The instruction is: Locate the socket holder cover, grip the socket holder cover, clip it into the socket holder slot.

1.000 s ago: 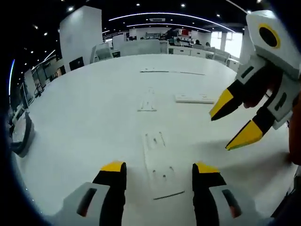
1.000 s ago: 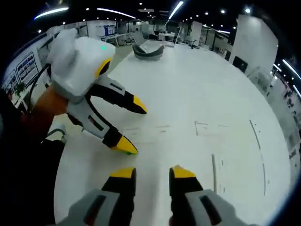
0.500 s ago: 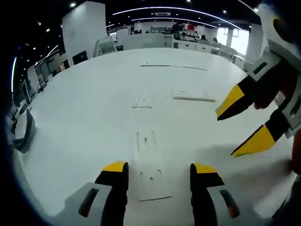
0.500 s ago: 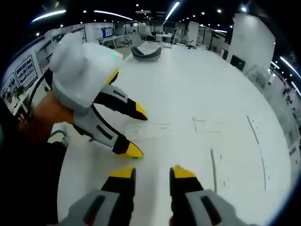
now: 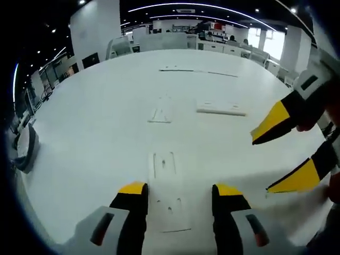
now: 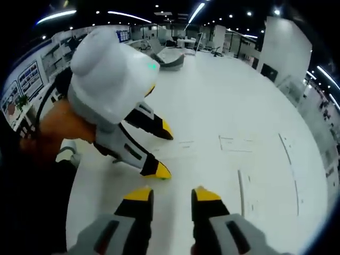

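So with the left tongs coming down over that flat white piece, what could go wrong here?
1. The flat white plastic cover lies thin and low on the white table between the open left tongs; they may slide over it.
2. The right tongs hover open close by and could collide.
3. White on white: edges are hard to judge.

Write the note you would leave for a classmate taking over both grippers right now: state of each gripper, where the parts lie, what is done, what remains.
Left gripper: open, holding nothing, low over the table, its jaws either side of a flat white plate with small slots.
Right gripper: open, holding nothing, hovering beside the left gripper.
Parts: a second slotted plate lies just beyond the first, a small white piece farther out, and a long white bar to its right. I cannot tell which is the cover.
Done: nothing gripped yet.
Left: identify the cover, grip it, clip it into the slot.
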The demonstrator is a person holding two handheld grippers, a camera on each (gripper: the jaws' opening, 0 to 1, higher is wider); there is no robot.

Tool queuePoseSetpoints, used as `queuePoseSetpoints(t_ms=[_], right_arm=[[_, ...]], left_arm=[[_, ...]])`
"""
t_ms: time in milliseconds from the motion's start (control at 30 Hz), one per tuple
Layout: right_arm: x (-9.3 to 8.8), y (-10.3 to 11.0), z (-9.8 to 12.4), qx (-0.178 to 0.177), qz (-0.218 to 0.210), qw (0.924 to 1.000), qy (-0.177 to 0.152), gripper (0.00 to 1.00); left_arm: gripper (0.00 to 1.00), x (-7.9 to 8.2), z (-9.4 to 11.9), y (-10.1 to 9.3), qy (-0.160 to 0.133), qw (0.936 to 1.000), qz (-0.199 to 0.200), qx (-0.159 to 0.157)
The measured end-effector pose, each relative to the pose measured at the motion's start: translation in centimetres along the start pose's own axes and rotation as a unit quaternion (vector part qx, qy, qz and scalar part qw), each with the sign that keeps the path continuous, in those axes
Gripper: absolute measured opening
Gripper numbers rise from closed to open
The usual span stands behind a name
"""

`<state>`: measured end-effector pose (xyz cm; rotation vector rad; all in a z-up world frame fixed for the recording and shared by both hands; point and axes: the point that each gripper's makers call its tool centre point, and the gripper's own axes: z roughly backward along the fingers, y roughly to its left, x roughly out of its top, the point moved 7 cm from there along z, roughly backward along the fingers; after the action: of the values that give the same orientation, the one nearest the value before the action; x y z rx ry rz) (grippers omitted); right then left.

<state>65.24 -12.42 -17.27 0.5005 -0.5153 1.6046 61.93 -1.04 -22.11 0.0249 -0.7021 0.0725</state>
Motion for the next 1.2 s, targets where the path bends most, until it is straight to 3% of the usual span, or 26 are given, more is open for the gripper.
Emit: queuePoseSetpoints(t_ms=[400, 867, 1200], right_arm=[[-0.1, -0.1, 0.0, 0.001, 0.0, 1.0, 0.002, 0.29], [-0.1, -1.3, 0.2, -0.007, -0.004, 1.0, 0.004, 0.28], [-0.4, -1.4, 0.4, -0.014, -0.005, 0.9999, 0.0, 0.26]], left_arm=[[0.47, 0.3, -0.3, 0.2, -0.002, 0.9998, 0.016, 0.013], [0.27, 0.7, -0.3, 0.3, 0.003, 1.0, 0.001, 0.005], [0.27, 0.6, -0.3, 0.5, -0.004, 1.0, 0.003, 0.007]])
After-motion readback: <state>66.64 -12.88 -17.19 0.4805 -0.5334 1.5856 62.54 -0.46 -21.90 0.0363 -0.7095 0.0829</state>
